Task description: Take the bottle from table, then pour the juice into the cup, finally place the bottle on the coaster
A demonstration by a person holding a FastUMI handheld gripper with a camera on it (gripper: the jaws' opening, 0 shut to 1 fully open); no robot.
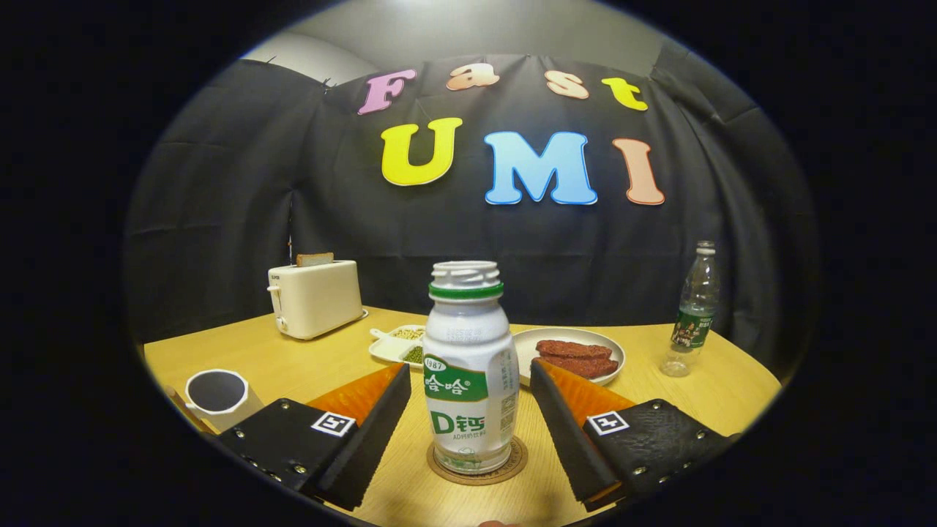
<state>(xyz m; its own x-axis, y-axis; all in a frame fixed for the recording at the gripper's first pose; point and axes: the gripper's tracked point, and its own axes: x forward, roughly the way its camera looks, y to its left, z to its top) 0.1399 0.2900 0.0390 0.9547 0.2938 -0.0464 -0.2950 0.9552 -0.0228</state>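
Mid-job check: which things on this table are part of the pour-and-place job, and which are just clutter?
Job things:
white bottle, uncapped, standing on the coaster between the open jaws, untouched
white cup, beside the left finger
gripper

Lying about:
toaster with bread
small dish of beans
plate of sausages
clear water bottle

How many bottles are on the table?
2. A white bottle stands on the coaster, between the open gripper's fingers, untouched. A clear bottle stands farther back, beyond the plate. None seem hidden.
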